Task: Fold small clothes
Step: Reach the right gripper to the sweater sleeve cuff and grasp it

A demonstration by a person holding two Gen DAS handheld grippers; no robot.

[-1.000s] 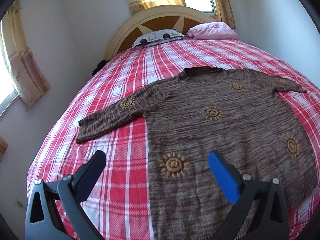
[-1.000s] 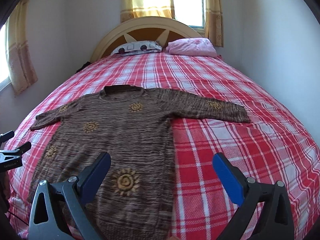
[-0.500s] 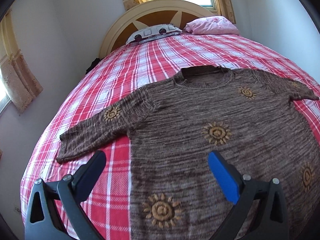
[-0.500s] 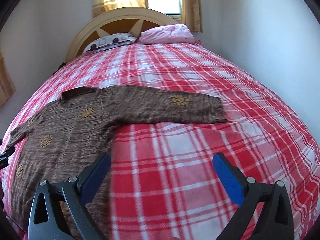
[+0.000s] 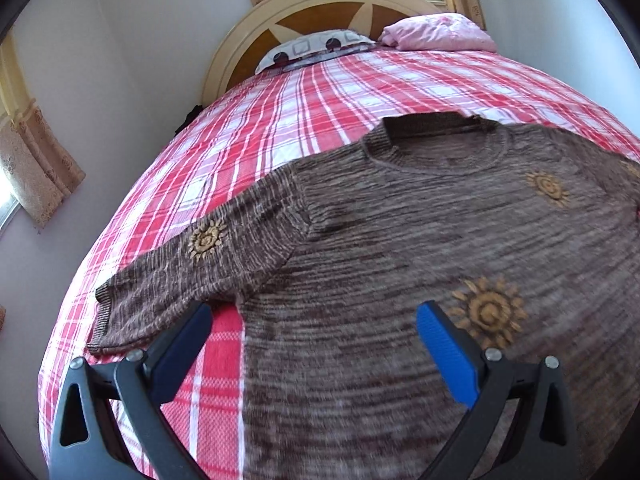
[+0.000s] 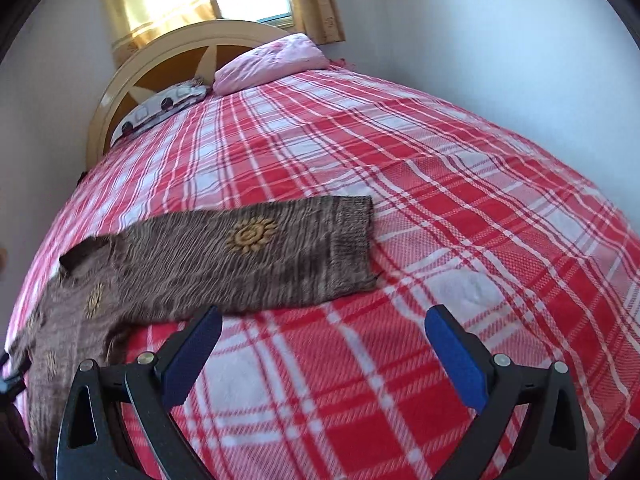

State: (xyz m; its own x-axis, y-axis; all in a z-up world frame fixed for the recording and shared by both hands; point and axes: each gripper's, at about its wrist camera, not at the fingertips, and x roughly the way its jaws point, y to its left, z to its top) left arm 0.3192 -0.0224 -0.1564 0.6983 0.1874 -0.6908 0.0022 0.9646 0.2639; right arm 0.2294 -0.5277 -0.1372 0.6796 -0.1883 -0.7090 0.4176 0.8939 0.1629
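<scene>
I have both the left claw and right claw spread wide and empty, each near 1 sleeve of the flat sweater for folding inward.

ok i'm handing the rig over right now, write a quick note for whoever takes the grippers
Left gripper: open, empty, above the sweater near its left armpit.
Right gripper: open, empty, over bare bedspread, just short of the right sleeve.
The sweater lies flat, face up, both sleeves spread out, collar toward the headboard.
Done: garment laid out. No fold made yet.
Left: probably fold each sleeve in over the body, then fold the body.
</scene>
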